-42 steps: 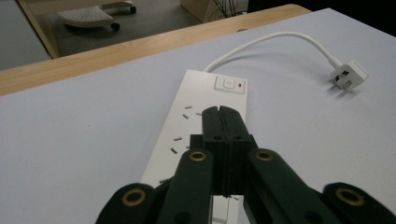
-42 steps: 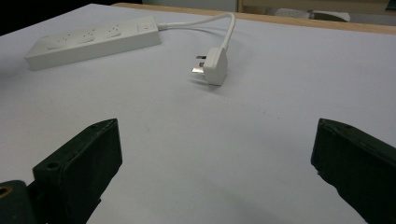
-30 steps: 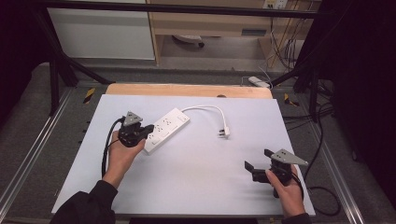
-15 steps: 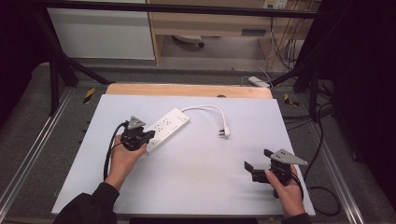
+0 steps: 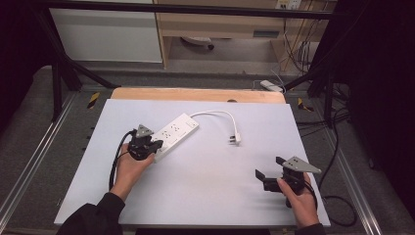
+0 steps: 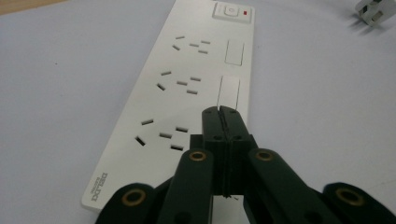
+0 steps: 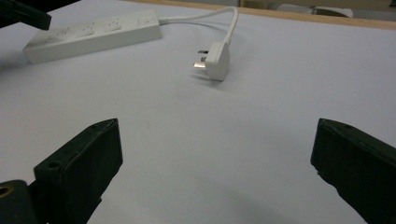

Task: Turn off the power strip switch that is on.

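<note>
Power strip lies at 10 o'clock of table centre, left gripper pressed together over its near end; a push could skew it, while right gripper idles spread apart at 5 o'clock.

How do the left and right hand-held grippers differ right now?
Jaws: the left hand-held gripper has its jaws shut together with nothing between them; the right hand-held gripper holds its jaws wide apart.
Place: the left one is over the near end of the white power strip; the right one sits over bare table, well short of the plug.
Both are black, hand-held, and hold nothing.
</note>
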Motion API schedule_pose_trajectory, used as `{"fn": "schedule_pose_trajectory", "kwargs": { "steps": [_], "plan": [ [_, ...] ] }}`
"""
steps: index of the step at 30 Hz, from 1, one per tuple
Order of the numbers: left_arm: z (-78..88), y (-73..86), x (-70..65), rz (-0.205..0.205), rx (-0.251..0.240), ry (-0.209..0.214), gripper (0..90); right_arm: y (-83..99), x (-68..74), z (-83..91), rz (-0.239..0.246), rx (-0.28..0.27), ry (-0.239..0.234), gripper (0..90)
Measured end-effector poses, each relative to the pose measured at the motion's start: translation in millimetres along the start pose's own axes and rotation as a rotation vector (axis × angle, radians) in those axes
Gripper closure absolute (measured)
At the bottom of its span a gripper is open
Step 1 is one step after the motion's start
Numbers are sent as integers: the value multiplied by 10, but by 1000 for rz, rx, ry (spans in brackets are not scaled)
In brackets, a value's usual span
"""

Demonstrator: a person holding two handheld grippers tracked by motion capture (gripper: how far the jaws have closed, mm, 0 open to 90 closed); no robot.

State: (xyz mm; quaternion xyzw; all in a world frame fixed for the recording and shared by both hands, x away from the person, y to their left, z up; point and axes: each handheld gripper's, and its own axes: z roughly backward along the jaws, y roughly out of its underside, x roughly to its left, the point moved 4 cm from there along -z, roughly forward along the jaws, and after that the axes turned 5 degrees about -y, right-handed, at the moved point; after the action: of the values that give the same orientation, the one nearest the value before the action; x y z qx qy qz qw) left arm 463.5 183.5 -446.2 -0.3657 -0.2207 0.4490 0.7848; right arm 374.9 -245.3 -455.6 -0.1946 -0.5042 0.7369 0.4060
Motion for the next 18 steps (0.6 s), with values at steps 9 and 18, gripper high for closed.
{"fn": "schedule_pose_trajectory", "kwargs": {
  "steps": [9,18],
  "plan": [
    [-24,54,-1,7,13,4,900,5,34,-27,14,12,-9,25],
    [-27,72,-2,2,16,7,900,4,28,-20,9,11,-5,25]
  ]
}}
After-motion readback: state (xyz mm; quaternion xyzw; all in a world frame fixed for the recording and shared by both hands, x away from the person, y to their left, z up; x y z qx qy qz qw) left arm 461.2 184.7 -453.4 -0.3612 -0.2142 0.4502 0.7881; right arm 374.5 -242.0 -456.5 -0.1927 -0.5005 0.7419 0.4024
